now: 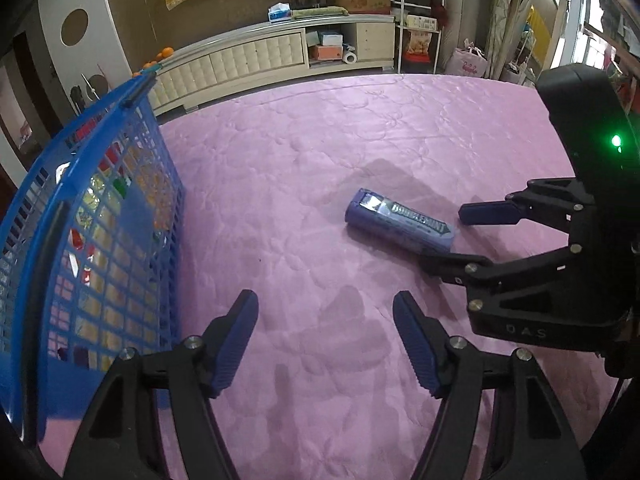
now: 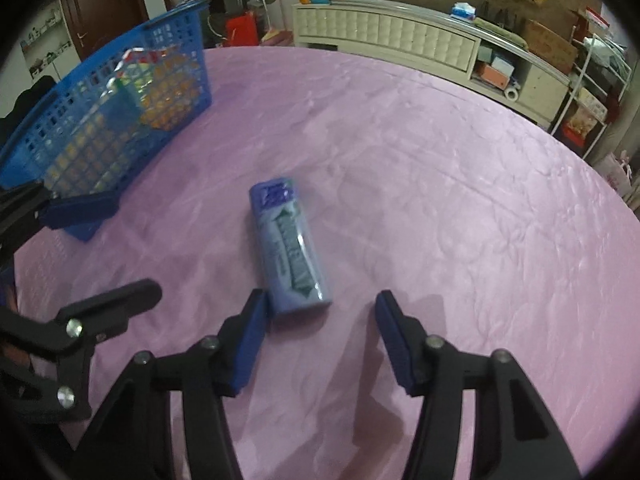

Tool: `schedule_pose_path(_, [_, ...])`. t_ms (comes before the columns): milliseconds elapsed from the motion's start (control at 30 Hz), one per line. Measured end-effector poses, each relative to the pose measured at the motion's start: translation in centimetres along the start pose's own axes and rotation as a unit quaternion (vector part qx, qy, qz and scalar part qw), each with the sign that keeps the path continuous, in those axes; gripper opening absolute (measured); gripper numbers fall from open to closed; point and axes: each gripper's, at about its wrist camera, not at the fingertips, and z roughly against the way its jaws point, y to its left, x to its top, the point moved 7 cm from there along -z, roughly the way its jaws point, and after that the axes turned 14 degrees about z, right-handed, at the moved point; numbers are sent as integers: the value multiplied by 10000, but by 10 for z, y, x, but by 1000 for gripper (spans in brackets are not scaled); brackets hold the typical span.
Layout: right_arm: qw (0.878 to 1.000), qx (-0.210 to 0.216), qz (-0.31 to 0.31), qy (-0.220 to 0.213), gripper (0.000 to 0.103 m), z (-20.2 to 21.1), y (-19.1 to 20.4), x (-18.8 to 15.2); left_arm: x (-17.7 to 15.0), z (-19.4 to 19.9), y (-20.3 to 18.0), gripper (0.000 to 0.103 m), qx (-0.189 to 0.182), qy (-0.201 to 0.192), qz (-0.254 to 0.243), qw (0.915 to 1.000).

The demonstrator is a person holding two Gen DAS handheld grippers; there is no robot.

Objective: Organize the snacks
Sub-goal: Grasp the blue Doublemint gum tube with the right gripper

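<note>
Right wrist view: right gripper [image 2: 320, 312] jaws parted, unclenched, around near end of purple gum pack [image 2: 290, 248] lying mid-frame on pink quilted cloth [image 2: 440, 200]; blue plastic lattice basket [image 2: 120, 92] upper left. Left gripper [image 1: 325, 316] released, empty.

Even, moderately dim indoor light; daylight enters at the upper right of the left wrist view. Soft shadows fall on the pink cloth [image 1: 320, 152]. A glare patch sits on the gum pack [image 1: 396, 220]. The right wrist view is slightly blurred. Fisheye bending and dark vignetting mark all edges.
</note>
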Motion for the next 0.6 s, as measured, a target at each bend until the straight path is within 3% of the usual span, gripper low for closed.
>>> schedule_pose_path(333, [9988, 130, 427, -197, 59, -9, 10, 15, 8, -16, 2, 68, -3, 26, 68, 10000])
schedule_pose_path(367, [9988, 127, 439, -201, 57, -9, 10, 16, 8, -15, 3, 68, -17, 25, 98, 9999])
schedule_pose_path(400, [9986, 102, 463, -218, 44, -7, 11, 16, 8, -14, 3, 68, -52, 16, 128, 9999])
schedule_pose_path(433, [9986, 88, 472, -218, 38, -8, 10, 17, 9, -14, 2, 68, -86, 6, 147, 9999])
schedule_pose_path(600, [9992, 226, 236, -233, 35, 2, 11, 6, 2, -4, 2, 68, -85, -2, 133, 9999])
